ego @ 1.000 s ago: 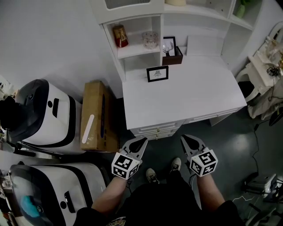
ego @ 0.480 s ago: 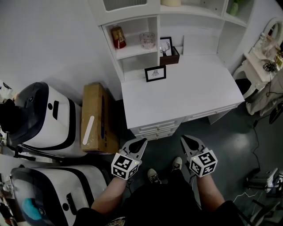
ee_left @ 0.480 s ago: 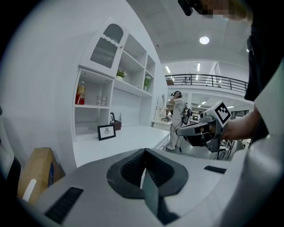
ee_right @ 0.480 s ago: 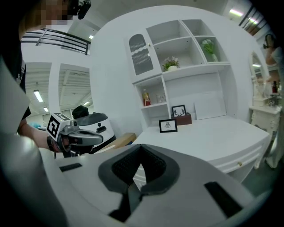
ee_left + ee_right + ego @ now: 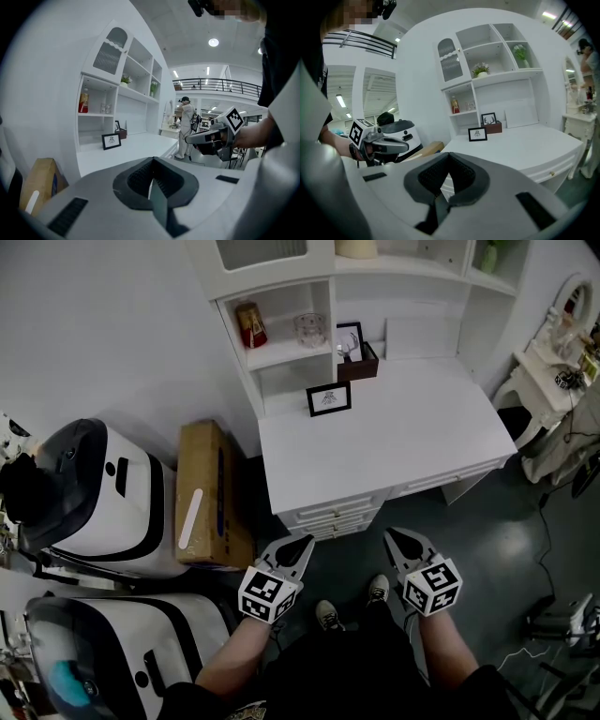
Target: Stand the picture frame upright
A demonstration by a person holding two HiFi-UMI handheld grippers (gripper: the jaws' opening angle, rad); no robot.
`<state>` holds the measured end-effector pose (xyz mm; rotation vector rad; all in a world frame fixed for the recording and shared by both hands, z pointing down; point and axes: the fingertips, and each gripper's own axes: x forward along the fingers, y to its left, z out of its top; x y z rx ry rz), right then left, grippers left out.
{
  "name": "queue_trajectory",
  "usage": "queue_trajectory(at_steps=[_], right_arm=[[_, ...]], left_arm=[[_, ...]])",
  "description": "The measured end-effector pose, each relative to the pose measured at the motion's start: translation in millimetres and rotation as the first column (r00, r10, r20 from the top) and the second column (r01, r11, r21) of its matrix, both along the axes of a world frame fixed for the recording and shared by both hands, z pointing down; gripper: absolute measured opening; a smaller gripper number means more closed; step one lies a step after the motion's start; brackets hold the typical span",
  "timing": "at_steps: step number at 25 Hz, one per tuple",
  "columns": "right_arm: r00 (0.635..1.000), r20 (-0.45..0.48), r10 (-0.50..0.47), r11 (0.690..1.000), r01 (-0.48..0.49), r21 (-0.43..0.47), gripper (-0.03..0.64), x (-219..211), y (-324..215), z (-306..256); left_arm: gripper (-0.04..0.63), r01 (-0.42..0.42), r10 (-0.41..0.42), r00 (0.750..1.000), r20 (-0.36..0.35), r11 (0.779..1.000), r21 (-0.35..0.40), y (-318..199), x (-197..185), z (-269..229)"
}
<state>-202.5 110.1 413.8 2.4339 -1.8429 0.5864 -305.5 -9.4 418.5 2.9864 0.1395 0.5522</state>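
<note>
White desk (image 5: 403,446): small black picture frame (image 5: 329,398) stands upright at far left, with a dark brown box (image 5: 361,365) farther back, right of it. Hutch shelf (image 5: 281,349), far left, holds a red container (image 5: 250,322) and a clear glass (image 5: 312,329).

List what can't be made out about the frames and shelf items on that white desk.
Small picture frame: print too small in all views; its back support is hidden behind it.
Antler frame: bottom hidden by the brown box, head view.
Pale pot on the top shelf: cut by the head view's upper edge.
Red item: label too small, head view.
</note>
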Motion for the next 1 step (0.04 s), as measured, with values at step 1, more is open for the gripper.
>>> queue_trajectory(at_steps=[1], right_arm=[[1.0,-0.001,0.001,1.0,-0.001,0.001,0.003,-0.1,0.7,-0.5]], left_arm=[[0.005,-0.001,0.001,1.0,-0.002,1.0,0.002,0.6,0.0,-0.9]])
